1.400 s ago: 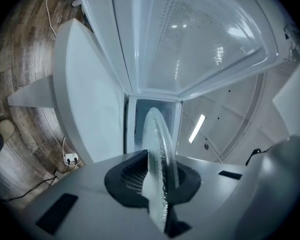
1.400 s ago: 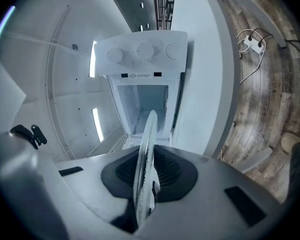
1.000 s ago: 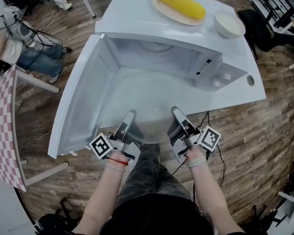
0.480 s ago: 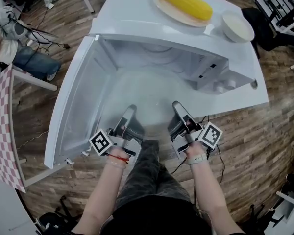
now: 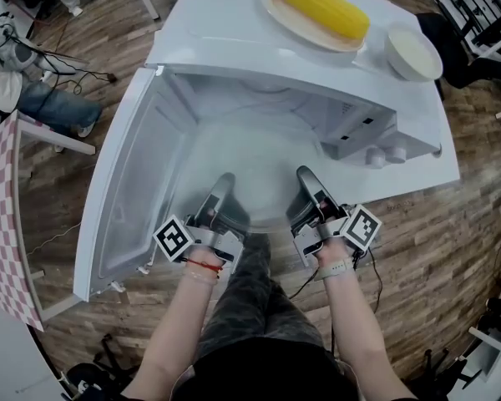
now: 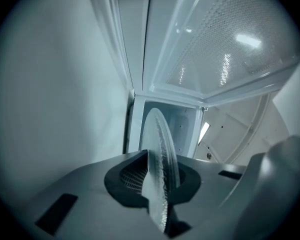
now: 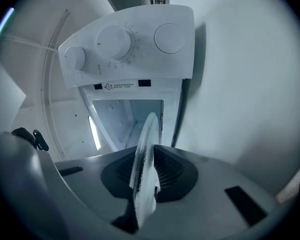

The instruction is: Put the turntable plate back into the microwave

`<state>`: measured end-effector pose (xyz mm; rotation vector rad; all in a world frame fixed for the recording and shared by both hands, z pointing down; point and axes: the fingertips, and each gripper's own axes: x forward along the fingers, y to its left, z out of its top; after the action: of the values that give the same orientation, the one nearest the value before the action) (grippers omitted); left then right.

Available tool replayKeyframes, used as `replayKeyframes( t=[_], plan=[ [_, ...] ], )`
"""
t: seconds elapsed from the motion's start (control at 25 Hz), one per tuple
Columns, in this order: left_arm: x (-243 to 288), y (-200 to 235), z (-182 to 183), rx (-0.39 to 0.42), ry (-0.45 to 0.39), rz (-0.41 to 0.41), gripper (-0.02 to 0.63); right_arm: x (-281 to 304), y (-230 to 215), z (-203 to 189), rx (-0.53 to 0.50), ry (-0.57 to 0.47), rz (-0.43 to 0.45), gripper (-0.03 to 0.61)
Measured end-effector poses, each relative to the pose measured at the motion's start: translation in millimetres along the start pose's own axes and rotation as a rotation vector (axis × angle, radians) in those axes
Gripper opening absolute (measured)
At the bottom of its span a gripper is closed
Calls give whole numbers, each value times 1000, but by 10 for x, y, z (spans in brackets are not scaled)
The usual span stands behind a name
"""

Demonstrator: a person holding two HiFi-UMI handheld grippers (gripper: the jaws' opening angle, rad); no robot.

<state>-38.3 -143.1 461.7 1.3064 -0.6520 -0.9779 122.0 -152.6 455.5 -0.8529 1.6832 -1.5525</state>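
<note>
Both clamped on turntable plate (image 5: 263,192), left tool (image 5: 221,187), right tool (image 5: 306,181)

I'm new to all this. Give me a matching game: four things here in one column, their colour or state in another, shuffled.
1 corn cob
2 turntable plate
3 microwave door
4 bowl

A swung open
B gripped by left gripper and right gripper
C white, right of the corn
D yellow

Pairs: 1-D, 2-B, 3-A, 4-C

No legible text — just an unreadable small-print label (image 7: 115,86) below the control dial (image 7: 115,43) of the microwave (image 7: 182,59)
</note>
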Motion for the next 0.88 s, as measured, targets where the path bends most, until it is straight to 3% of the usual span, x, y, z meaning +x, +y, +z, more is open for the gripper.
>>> replayKeyframes(
  t=[0.88],
  plan=[
    [248,97,92,-19,-23,-6,34,182,-134,208,8,-41,-24,43]
  ],
)
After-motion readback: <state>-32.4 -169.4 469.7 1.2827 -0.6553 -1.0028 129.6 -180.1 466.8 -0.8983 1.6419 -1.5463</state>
